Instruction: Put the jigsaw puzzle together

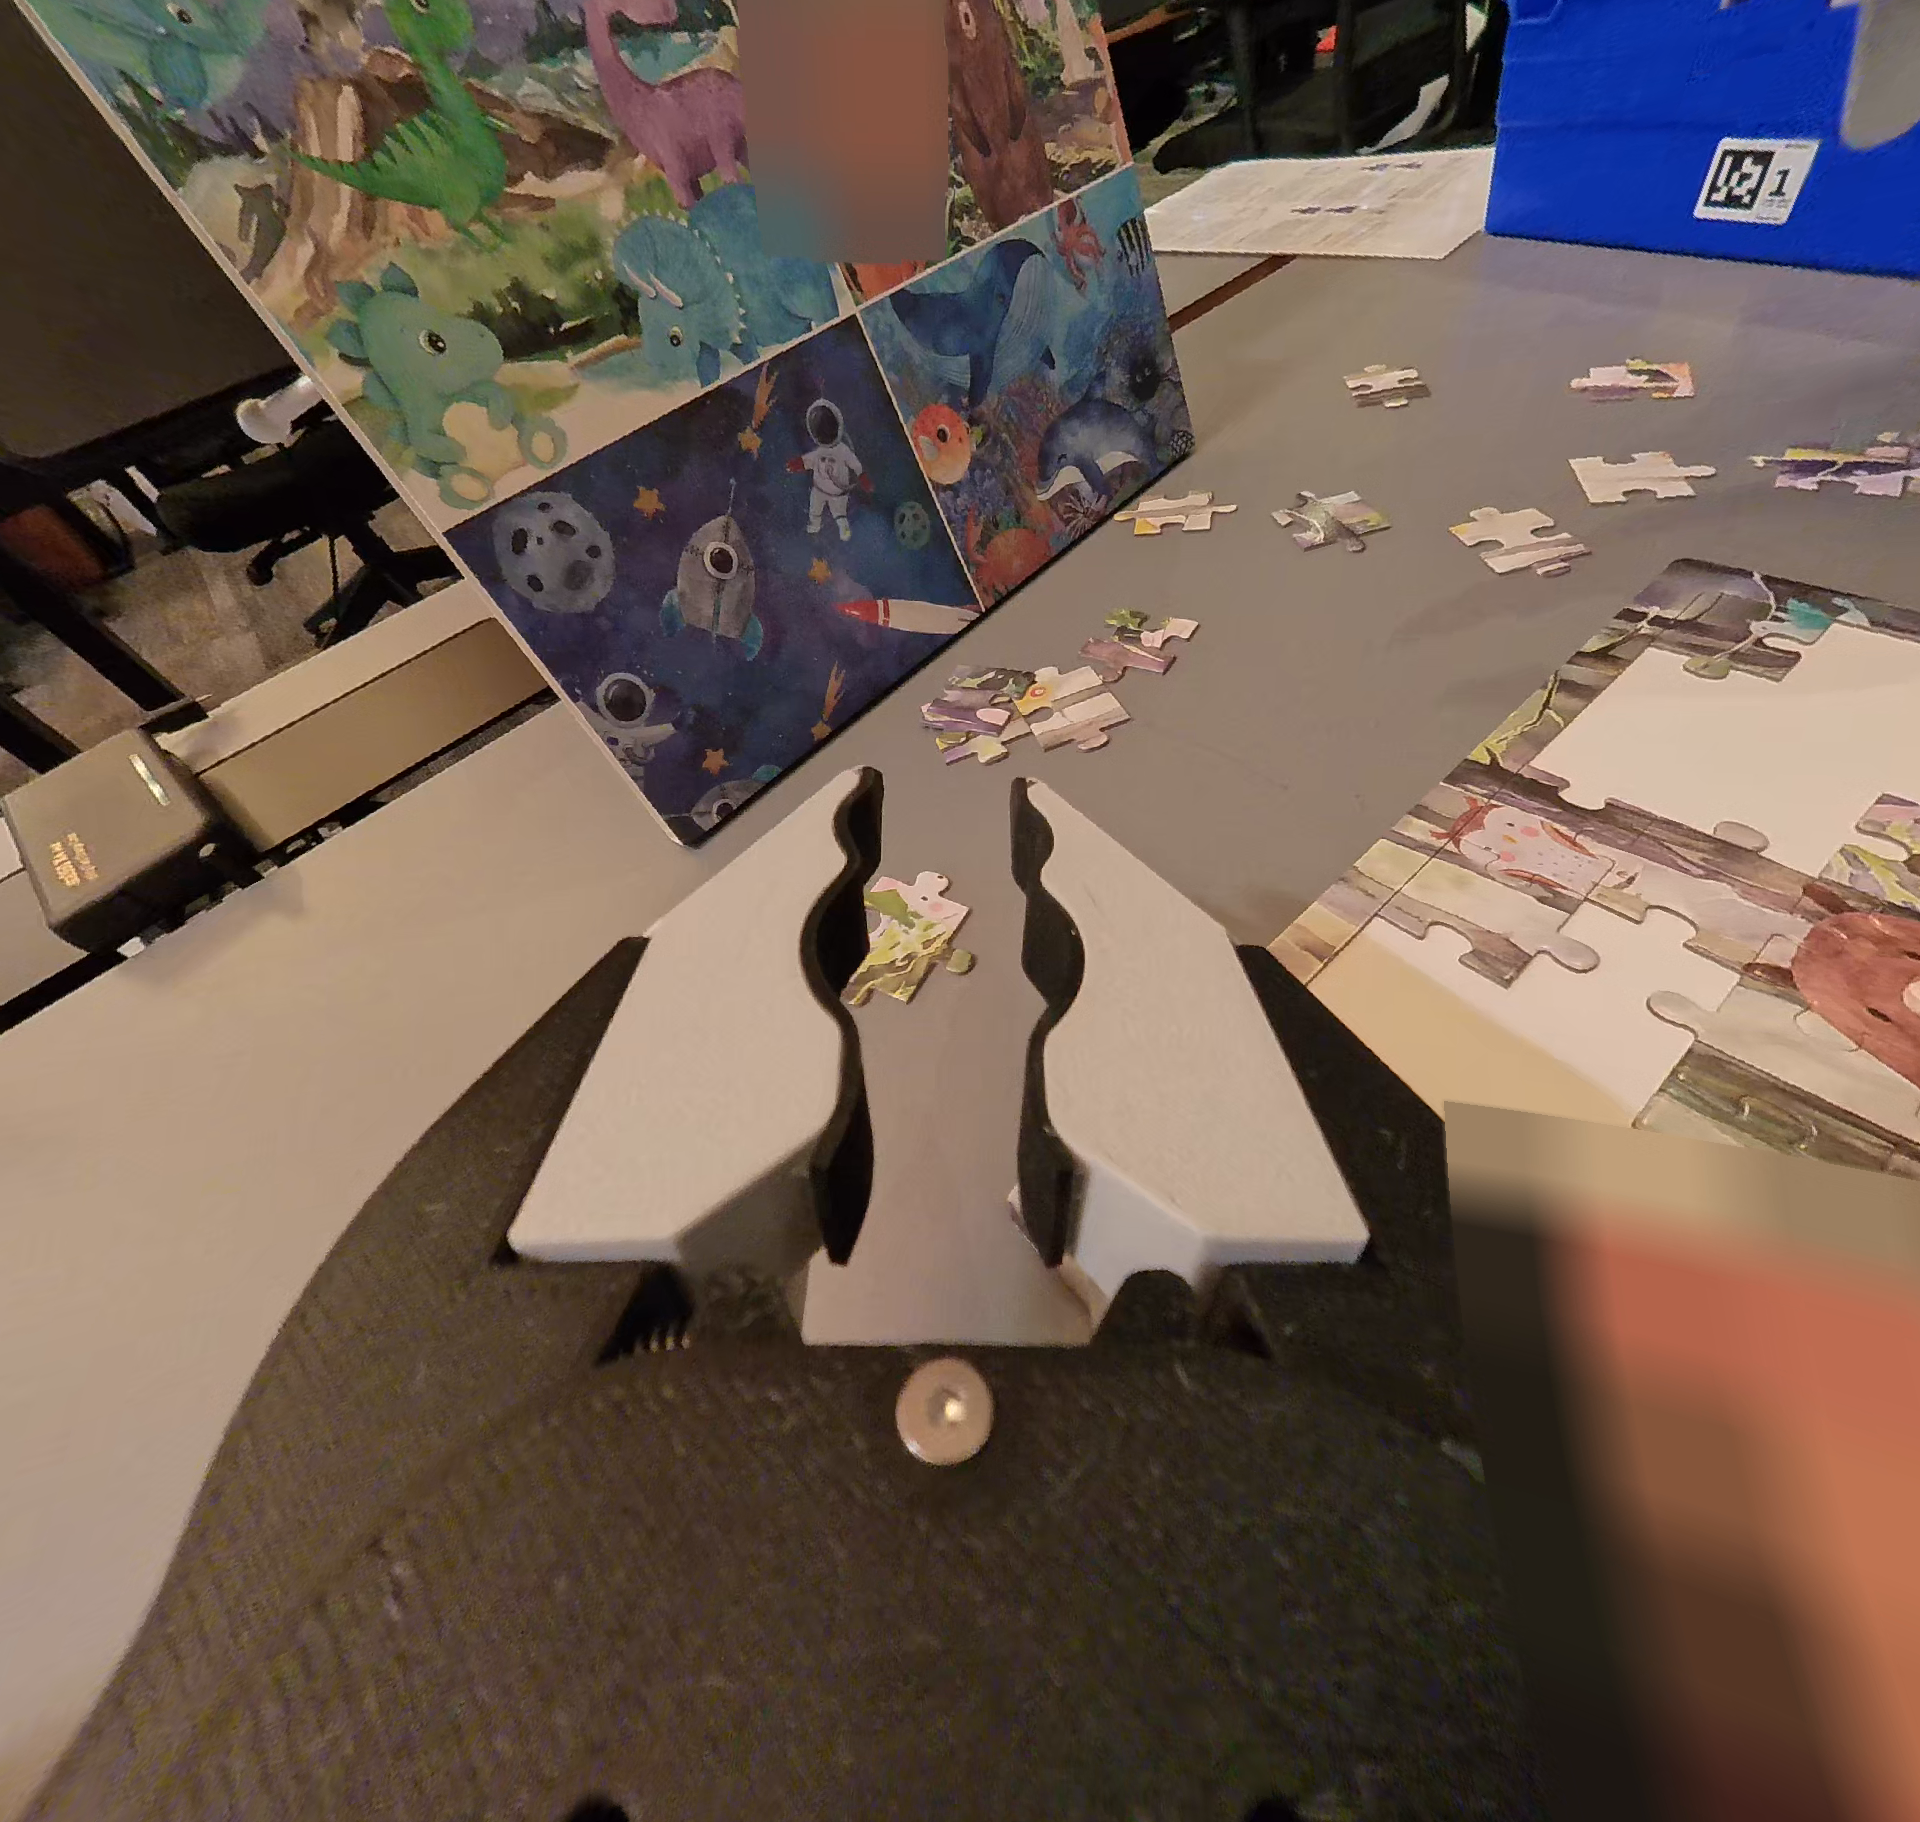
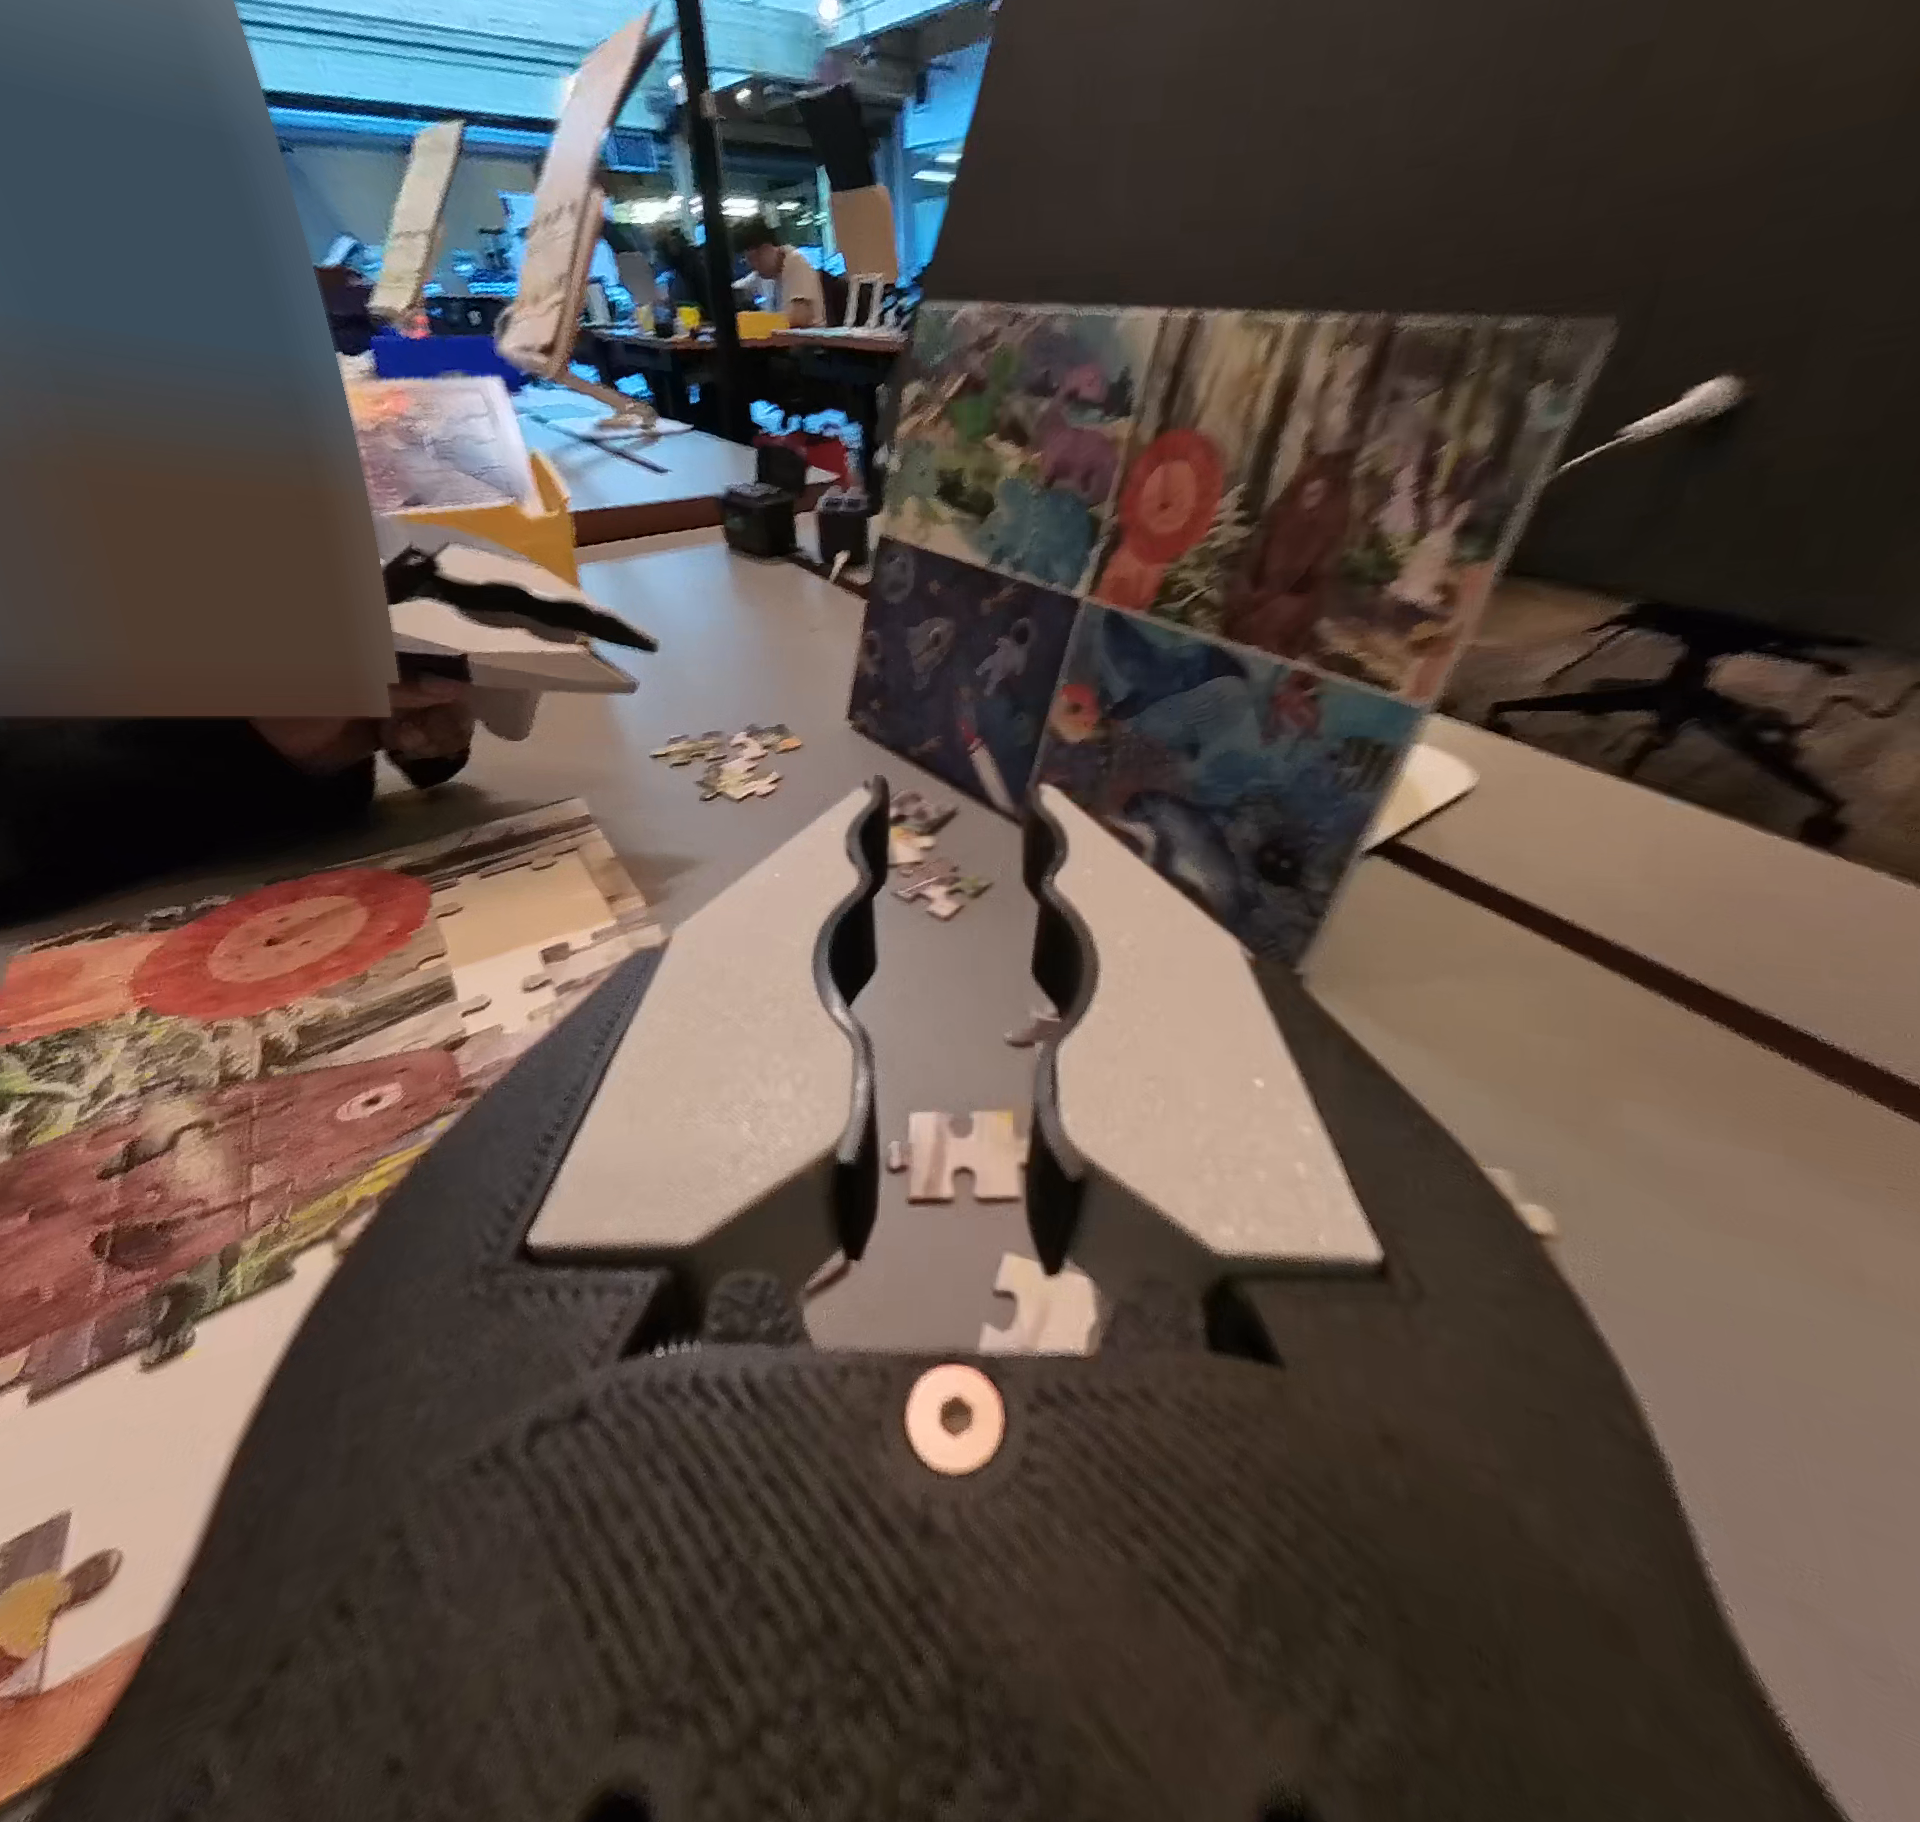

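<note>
The partly built jigsaw puzzle lies on the grey table at the right of the left wrist view, and at the left of the right wrist view. My left gripper is open and empty above the table, with a green and pink loose piece on the table between its fingers. Several loose pieces lie farther off. My right gripper is open and empty, low over a pale loose piece; another piece lies nearer its base. The left gripper also shows at the left of the right wrist view.
The puzzle box lid with its picture stands tilted on the table ahead of both grippers. A blue bin and a sheet of paper sit at the far right. A small black box sits at the left. The left gripper's tips are roughly 25 cm from the right gripper's. About 15 cm separates my left fingertips from the partly built jigsaw puzzle.
</note>
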`<state>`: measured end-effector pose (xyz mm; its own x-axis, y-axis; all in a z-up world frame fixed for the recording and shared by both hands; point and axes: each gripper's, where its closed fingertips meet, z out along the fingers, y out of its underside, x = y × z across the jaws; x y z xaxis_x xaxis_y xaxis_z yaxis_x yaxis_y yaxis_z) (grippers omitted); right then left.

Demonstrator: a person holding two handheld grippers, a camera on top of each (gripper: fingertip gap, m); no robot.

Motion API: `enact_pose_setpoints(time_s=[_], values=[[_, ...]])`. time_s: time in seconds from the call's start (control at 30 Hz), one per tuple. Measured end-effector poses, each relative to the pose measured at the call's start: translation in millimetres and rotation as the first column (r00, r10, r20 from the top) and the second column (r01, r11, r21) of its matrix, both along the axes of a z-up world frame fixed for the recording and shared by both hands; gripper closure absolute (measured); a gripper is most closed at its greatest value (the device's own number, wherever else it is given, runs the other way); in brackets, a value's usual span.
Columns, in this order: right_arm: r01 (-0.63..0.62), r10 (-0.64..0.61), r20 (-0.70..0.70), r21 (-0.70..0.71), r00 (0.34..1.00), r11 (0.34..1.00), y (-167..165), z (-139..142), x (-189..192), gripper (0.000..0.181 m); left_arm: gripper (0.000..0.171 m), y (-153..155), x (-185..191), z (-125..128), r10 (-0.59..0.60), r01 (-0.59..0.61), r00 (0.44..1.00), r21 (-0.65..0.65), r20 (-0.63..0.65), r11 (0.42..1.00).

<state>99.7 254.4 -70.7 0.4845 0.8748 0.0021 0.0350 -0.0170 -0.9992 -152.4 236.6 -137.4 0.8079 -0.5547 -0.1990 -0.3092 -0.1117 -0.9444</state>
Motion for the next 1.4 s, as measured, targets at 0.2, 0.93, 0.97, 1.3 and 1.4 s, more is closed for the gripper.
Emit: enact_pose_setpoints(time_s=[0.2,0.93,0.97,1.3,1.4], values=[[0.088,-0.085,-0.082,0.023,0.993,0.996,0,30,36,0.165,0.149,1,-1,-2,0.003,-0.003,1.0,-0.005,0.0,1.0],[0.308,-0.305,0.061,-0.304,0.951,0.901,43,-29,72,0.109,0.149,5,-12,3,0.039,-0.039,0.999,0.003,0.021,0.999],[0.335,-0.314,0.118,-0.351,0.942,0.874,45,-44,75,0.105,0.149,6,-15,4,0.049,-0.049,0.998,0.003,0.034,0.999],[0.508,-0.336,0.396,-0.499,0.855,0.702,53,-121,103,0.092,0.148,17,-60,11,0.206,-0.196,0.964,-0.075,0.17,0.978],[0.562,-0.35,0.461,-0.485,0.815,0.67,54,-132,115,0.094,0.147,18,-62,12,0.203,-0.184,0.953,-0.102,0.225,0.978]])
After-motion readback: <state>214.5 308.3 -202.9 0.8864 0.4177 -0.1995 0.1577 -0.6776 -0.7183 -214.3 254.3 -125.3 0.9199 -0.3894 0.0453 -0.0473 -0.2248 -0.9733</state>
